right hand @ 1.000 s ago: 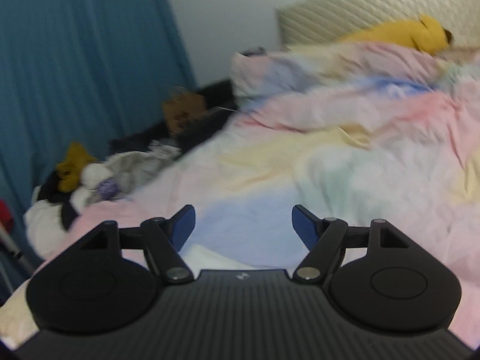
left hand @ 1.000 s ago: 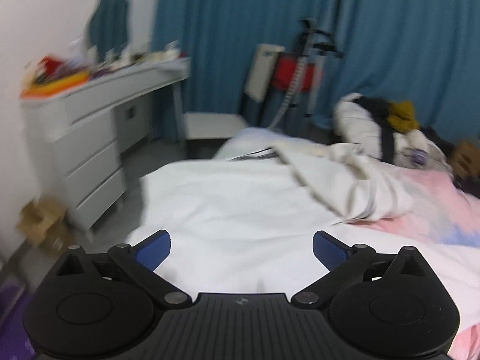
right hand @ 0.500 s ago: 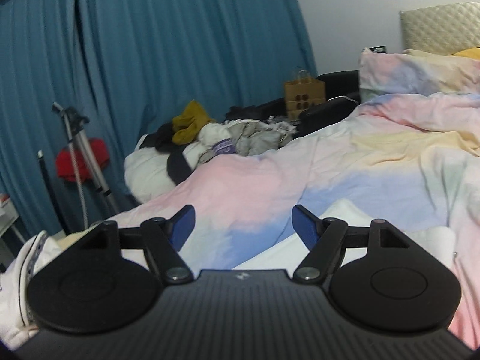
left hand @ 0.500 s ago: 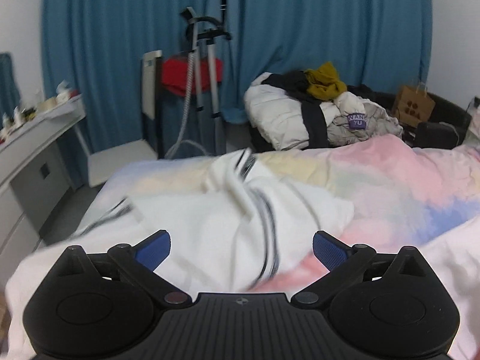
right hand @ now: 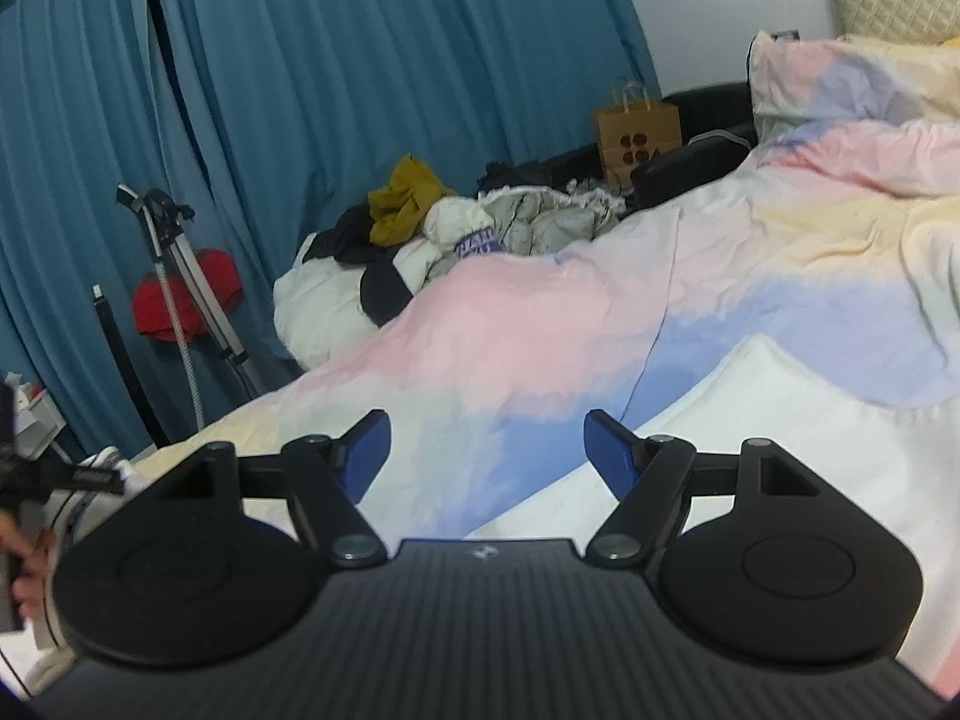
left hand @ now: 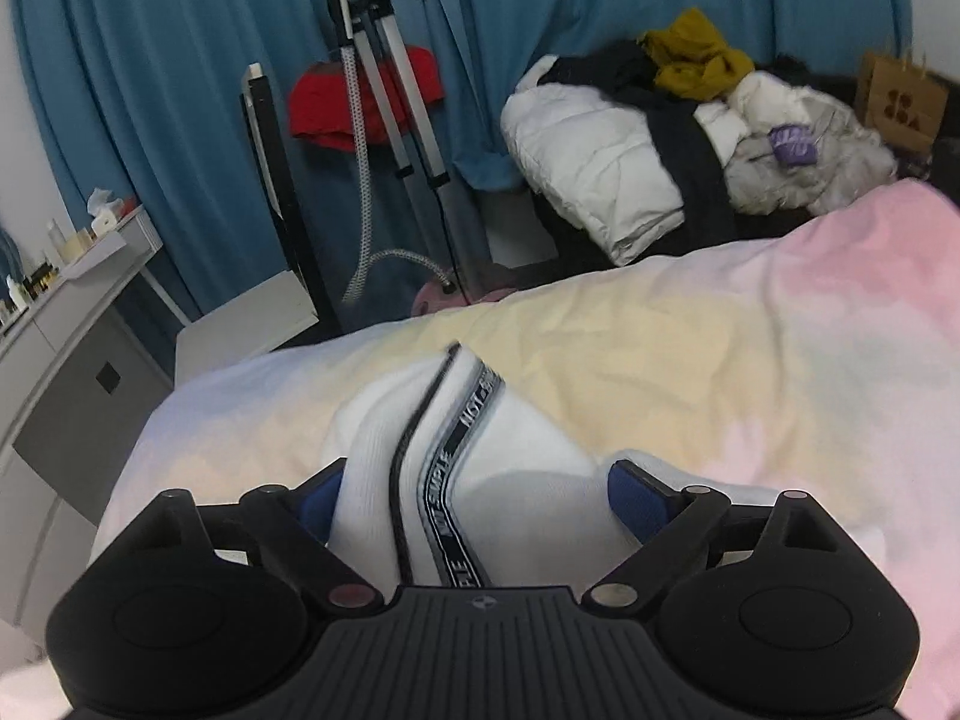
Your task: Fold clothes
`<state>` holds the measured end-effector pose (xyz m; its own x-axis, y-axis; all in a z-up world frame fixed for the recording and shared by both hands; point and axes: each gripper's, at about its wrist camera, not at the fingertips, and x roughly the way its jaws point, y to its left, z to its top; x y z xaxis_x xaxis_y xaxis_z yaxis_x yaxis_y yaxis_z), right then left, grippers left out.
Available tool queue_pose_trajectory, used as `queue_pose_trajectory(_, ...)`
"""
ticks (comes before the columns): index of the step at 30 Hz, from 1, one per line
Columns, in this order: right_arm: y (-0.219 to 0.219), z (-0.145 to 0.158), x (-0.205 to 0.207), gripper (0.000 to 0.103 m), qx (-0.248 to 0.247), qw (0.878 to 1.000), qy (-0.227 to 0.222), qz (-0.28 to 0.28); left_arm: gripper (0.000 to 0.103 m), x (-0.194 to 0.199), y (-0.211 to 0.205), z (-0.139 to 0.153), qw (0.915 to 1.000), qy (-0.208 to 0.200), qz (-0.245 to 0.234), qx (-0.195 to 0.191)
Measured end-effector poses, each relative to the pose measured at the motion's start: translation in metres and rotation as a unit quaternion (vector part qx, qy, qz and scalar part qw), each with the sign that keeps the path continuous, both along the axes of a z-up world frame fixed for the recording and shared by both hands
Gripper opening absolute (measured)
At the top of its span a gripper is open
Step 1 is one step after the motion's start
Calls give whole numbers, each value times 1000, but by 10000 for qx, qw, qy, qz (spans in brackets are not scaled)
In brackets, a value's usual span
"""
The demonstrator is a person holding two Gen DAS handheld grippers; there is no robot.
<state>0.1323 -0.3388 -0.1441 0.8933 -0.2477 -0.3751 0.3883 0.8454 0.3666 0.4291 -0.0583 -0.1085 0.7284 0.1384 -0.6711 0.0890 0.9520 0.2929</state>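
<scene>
A white garment with a black lettered stripe (left hand: 462, 450) lies bunched on the pastel bedspread (left hand: 690, 360). My left gripper (left hand: 474, 495) is open, with the garment lying between its blue fingertips. In the right wrist view a white folded cloth (right hand: 780, 420) lies on the bedspread (right hand: 510, 324). My right gripper (right hand: 486, 444) is open and empty, just above the bedspread, with the white cloth under its right finger. The left gripper's edge and the hand holding it show at the far left of the right wrist view (right hand: 36, 480).
A pile of clothes (left hand: 690, 138) with a white jacket and a mustard item sits beyond the bed. A garment steamer (left hand: 384, 90), a red item, a black chair and a grey dresser (left hand: 66, 348) stand by blue curtains. A brown paper bag (right hand: 636, 132) is near the pillows (right hand: 840, 66).
Both views swung toward the curtain side. My left gripper moved down onto the white striped garment, which now lies between its open fingers. My right gripper stays open.
</scene>
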Motion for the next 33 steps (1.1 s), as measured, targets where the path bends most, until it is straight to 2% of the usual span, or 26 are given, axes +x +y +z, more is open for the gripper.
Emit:
queue_pose_trajectory(1,-1,-3,3,73,34,10000,16,19,87,9,-1,-4,10000,68,33,11)
queue_pose_trajectory(2,-2,-5,7,73,64,10000,31,41,65,17,-2,-7,9999,122,104,5)
queue_pose_trajectory(3,-3,-7,10,73,69,10000,48,47,38,24,-3,-9,9997,171,187,-6)
queue_pose_trajectory(5,-3,-12,15,73,60,9999,82,29,11,31,-2,-7,9994,251,253,-51)
queue_pose_trajectory(6,-3,-15,17,73,55,9999,99,19,8,29,-4,-4,9994,267,200,-66)
queue_pose_trajectory(7,-4,-16,20,73,54,9999,128,21,7,27,-5,-1,9995,283,147,-80)
queue_pose_trajectory(10,-8,-20,23,73,22,9998,159,-85,7,2,-26,24,9985,-25,-523,126)
queue_pose_trajectory(12,-9,-20,21,73,24,9998,161,-139,6,-23,-38,51,9934,-232,-1121,-81)
queue_pose_trajectory(14,-7,-18,19,73,-90,9998,147,-143,6,-52,-51,79,9831,-556,-1732,-182)
queue_pose_trajectory(16,-4,-13,18,73,-309,9993,134,-186,6,-84,-62,108,9669,-964,-2354,-213)
queue_pose_trajectory(19,-3,-2,11,73,-413,9987,-20,-300,6,-126,-72,152,9320,-1599,-3218,-471)
queue_pose_trajectory(21,-4,6,5,73,-463,9981,-132,-380,6,-142,-76,178,9064,-1966,-3679,-672)
queue_pose_trajectory(23,-5,12,-1,73,-469,9976,-238,-453,7,-141,-82,192,8917,-2219,-3871,-769)
queue_pose_trajectory(24,-6,14,-3,73,-447,9974,-295,-474,7,-134,-87,194,8904,-2287,-3850,-809)
queue_pose_trajectory(27,-9,17,-5,73,-386,9971,-372,-537,8,-100,-111,182,8951,-2214,-3769,-872)
queue_pose_trajectory(29,-11,13,-3,73,-279,9979,-322,-492,7,-76,-134,157,8979,-2171,-3763,-719)
queue_pose_trajectory(33,-14,4,4,73,-86,9991,-186,-360,7,-11,-177,86,9159,-1819,-3555,-417)
